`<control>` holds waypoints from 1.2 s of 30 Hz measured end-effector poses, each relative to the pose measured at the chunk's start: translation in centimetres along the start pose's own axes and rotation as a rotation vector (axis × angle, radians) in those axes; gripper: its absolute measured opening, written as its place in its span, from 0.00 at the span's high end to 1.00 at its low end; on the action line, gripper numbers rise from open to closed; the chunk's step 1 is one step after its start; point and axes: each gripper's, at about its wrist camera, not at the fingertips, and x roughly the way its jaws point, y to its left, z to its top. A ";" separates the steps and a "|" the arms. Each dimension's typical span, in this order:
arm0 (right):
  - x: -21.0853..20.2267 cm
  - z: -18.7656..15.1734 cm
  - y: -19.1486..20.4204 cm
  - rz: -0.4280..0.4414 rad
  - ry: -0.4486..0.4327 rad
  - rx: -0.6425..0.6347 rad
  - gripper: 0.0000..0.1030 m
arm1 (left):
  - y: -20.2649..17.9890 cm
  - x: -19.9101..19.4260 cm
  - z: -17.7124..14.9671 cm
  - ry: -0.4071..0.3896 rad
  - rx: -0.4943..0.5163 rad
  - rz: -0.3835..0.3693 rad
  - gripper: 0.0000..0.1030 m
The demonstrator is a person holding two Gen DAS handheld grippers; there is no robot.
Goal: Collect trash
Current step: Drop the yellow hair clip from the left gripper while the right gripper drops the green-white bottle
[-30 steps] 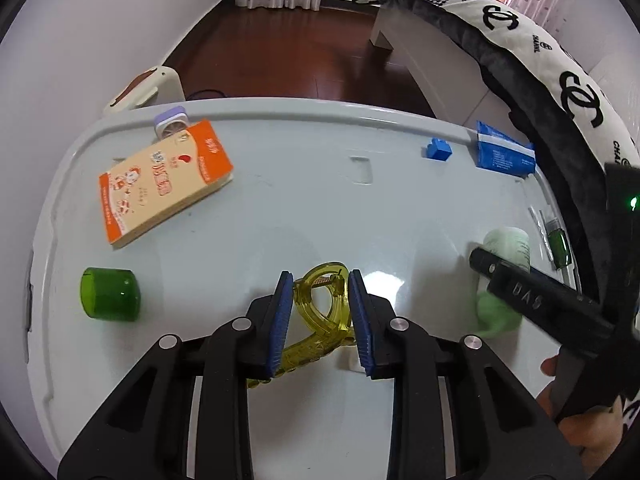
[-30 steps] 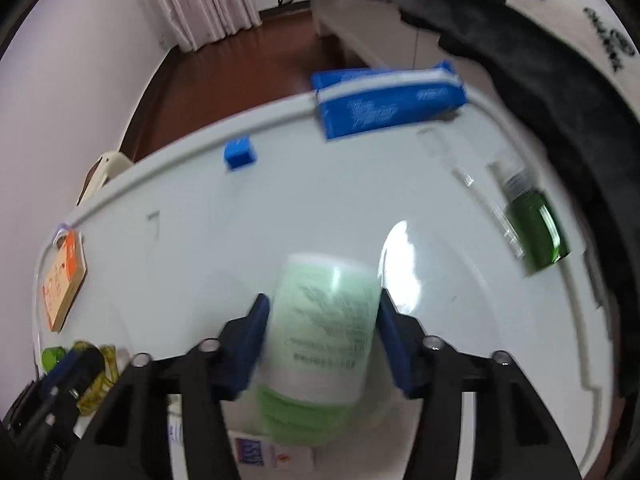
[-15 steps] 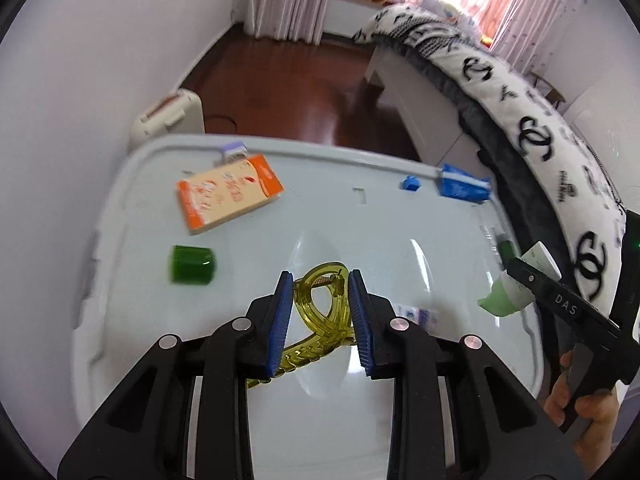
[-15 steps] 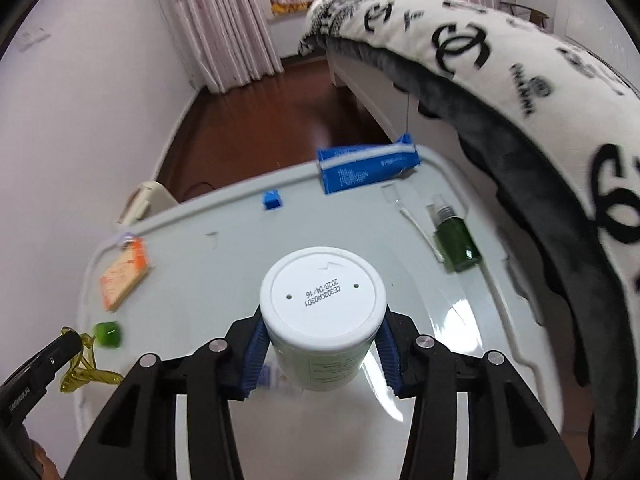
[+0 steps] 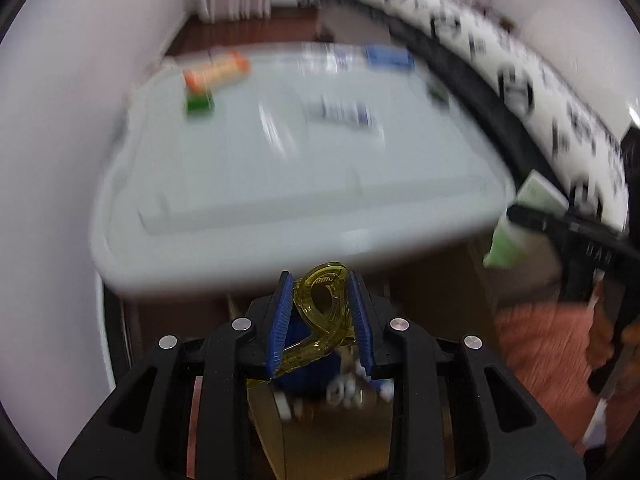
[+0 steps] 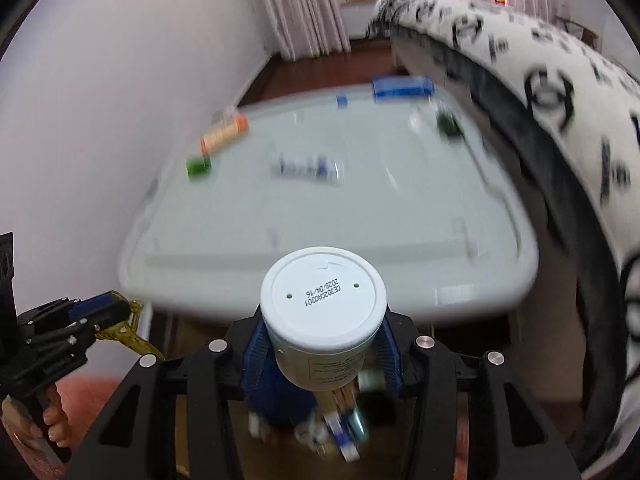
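A pale lid point(image 6: 400, 236) bears an orange box point(image 6: 224, 136), a green cap point(image 6: 198, 166) and a blue box point(image 6: 402, 88).

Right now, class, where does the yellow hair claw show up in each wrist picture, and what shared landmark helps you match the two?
Left wrist view: yellow hair claw sits bottom centre, clamped between the left hand-held gripper's blue pads.
Right wrist view: it hangs at the lower left edge, below that same gripper.
Shared landmark: the orange box at the table's far left.

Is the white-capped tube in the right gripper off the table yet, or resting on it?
Off the table. The right gripper is shut on the tube, which hangs past the table's near edge, above a box of collected items.
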 end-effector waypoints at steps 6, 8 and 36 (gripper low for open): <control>5.8 -7.0 -2.4 -0.052 0.161 0.054 0.54 | -2.6 7.4 -7.2 0.207 0.034 0.020 0.72; 7.6 -8.1 -3.2 -0.058 0.225 0.081 0.32 | -2.4 9.3 -8.1 0.255 0.036 0.027 0.55; 4.1 -1.3 1.1 -0.046 -0.042 -0.085 0.09 | 2.7 5.6 0.7 0.048 -0.145 0.127 0.16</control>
